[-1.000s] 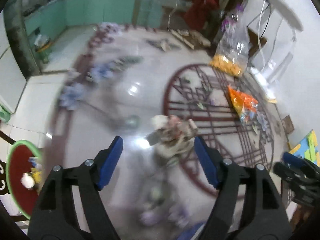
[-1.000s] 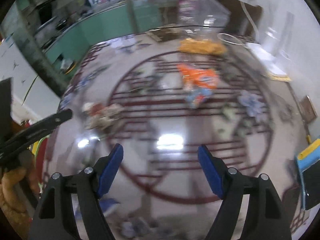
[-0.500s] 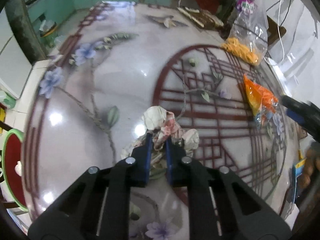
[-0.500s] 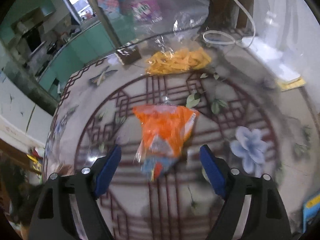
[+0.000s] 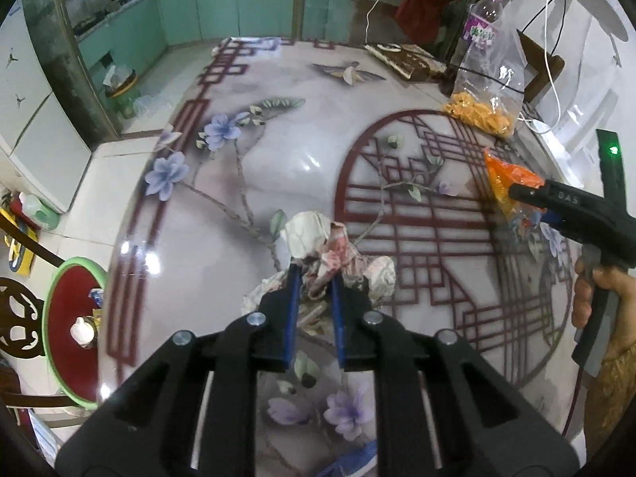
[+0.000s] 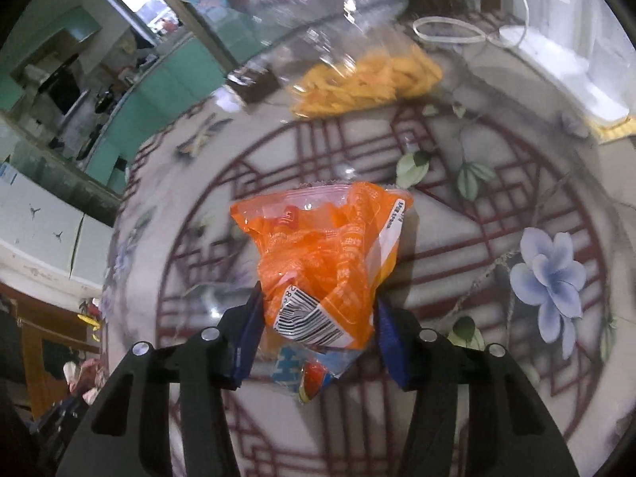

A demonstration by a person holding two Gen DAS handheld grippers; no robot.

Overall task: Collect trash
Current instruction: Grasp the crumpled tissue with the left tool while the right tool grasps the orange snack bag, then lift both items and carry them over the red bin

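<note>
At the far left of the left wrist view a small red stool with a green rim [image 5: 75, 330] stood on the tiled floor beside the desk [image 5: 246, 183], whose glossy top carried printed purple flowers and a dark red lattice circle. Nearer the middle, the left gripper [image 5: 314, 278] had its blue pads pinched almost together on a crumpled wad of paper [image 5: 330, 254], white with pink and red blotches, which lay on the desk at the left edge of the lattice circle. Farther back and to the right, a clear plastic bag of yellow snacks [image 5: 487, 95] stood on the desk in front of a plastic bottle with a purple label [image 5: 483, 20]. At the right edge, the right gripper [image 6: 318, 326] reached in from the side, gripped by a person's hand [image 5: 596, 298], its tips at an orange snack wrapper [image 6: 326, 262]. In the right wrist view this wrapper lay flat on the desk inside the lattice circle, barcode end toward the camera, between the two blue pads. The jaws had just been closing about it, with the left pad against the wrapper's edge and the right pad right beside the other edge; whether they had already pressed it firmly could not be told. A printed blue flower [image 6: 550, 274] showed to the right.
</note>
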